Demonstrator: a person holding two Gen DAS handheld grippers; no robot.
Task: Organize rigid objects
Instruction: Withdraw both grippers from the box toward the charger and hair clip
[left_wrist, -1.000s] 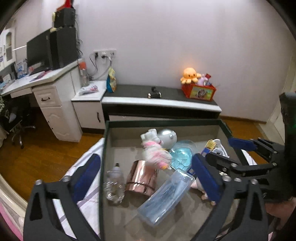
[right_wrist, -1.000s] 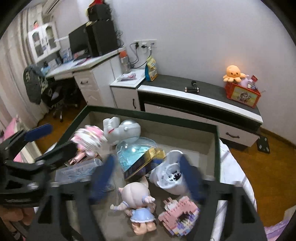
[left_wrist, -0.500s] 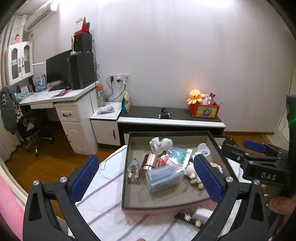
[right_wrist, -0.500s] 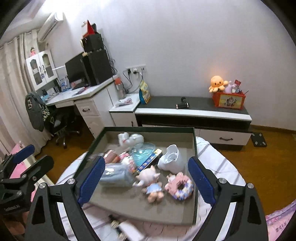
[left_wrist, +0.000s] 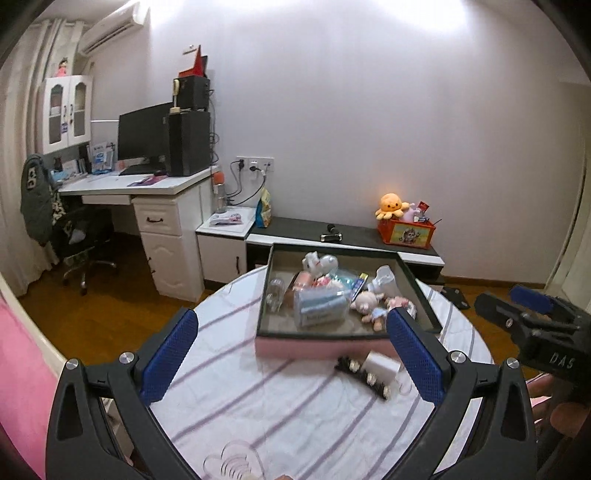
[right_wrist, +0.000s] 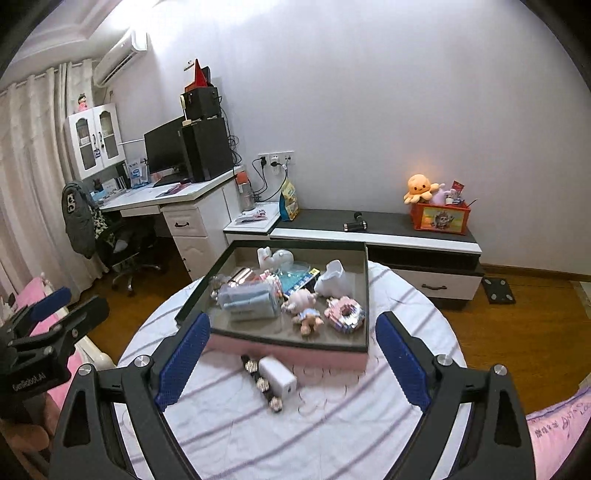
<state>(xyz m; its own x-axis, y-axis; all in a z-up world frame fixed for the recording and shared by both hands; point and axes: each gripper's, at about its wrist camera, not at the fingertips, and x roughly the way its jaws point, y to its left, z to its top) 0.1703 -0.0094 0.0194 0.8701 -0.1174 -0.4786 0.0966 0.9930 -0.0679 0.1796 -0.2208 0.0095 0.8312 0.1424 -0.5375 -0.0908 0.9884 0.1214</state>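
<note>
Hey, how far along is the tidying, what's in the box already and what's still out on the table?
Most things already sit in the box: the pig doll, block ring, white cup and clear case. Nothing is in hand: the left gripper and right gripper are both open and empty. Left on the table, in front of the box: a white charger and a black hair clip.

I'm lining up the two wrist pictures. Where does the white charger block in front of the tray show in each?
Left wrist: white charger block lies right of centre, below the tray, beside the right blue pad.
Right wrist: the block lies just left of centre, below the tray.
Shared landmark: the orange octopus plush.
</note>
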